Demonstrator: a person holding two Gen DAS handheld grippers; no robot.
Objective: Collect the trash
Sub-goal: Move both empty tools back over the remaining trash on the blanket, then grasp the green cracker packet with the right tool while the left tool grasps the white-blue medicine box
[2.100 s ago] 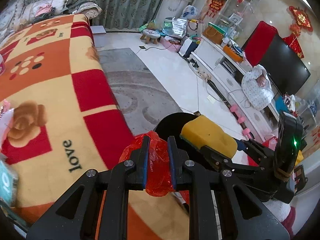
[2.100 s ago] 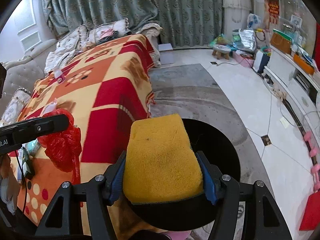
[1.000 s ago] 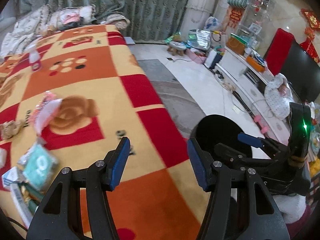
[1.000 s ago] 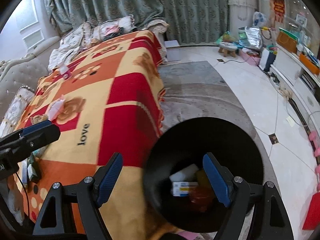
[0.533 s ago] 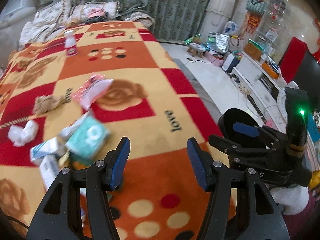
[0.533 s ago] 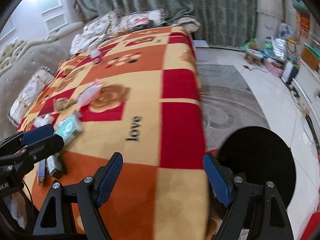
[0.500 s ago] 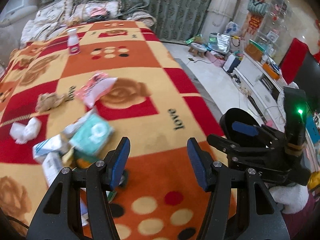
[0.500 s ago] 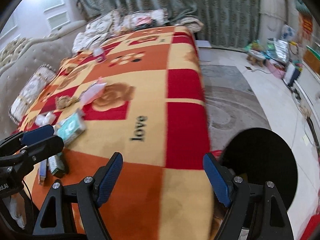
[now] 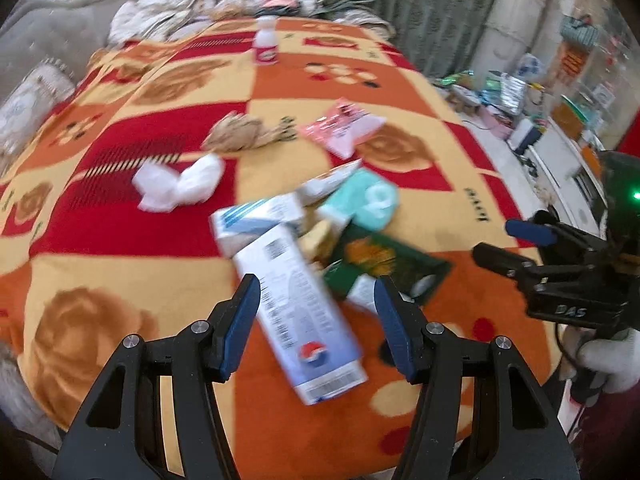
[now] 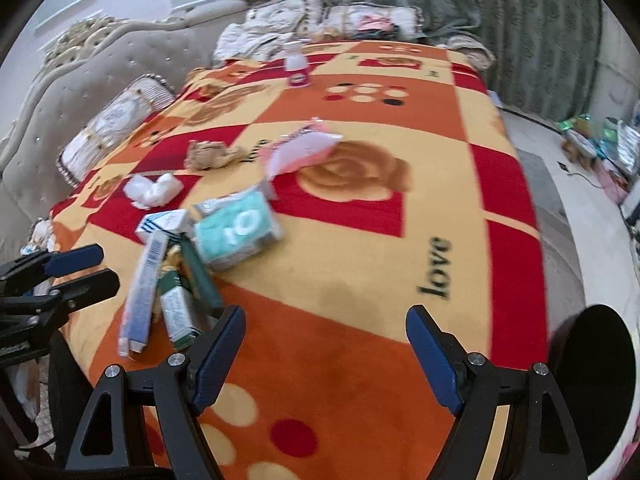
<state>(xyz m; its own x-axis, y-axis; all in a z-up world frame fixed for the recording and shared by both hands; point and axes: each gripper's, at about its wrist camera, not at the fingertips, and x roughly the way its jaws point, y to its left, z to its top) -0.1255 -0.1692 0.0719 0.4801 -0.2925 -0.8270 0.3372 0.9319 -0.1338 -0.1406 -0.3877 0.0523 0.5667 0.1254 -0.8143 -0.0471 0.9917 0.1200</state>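
Trash lies in a pile on the red and orange blanket [image 9: 120,264]. A long white carton [image 9: 300,312] lies nearest, right under my open left gripper [image 9: 316,300], which holds nothing. Behind it are a blue-striped white box [image 9: 256,220], a teal tissue pack [image 9: 368,200], a dark green packet [image 9: 384,264], crumpled white tissue [image 9: 180,184], brown paper [image 9: 240,136] and a pink wrapper [image 9: 344,128]. My right gripper [image 10: 324,340] hangs open and empty over bare blanket [image 10: 360,272], right of the teal pack [image 10: 240,232] and the cartons [image 10: 144,292]. The black bin [image 10: 600,392] stands at lower right.
A small white bottle [image 9: 266,46] with a pink label stands far back on the blanket. Cushions and bedding [image 10: 280,32] pile at the far end, a tufted sofa back [image 10: 60,92] at left. A gloved hand [image 9: 612,360] carries the right gripper [image 9: 520,240]. Rug and floor clutter lie right.
Both grippers let go of the red bag and yellow sponge over the bin, then swung left from it over the blanket; the trash pile now lies just ahead of the left one.
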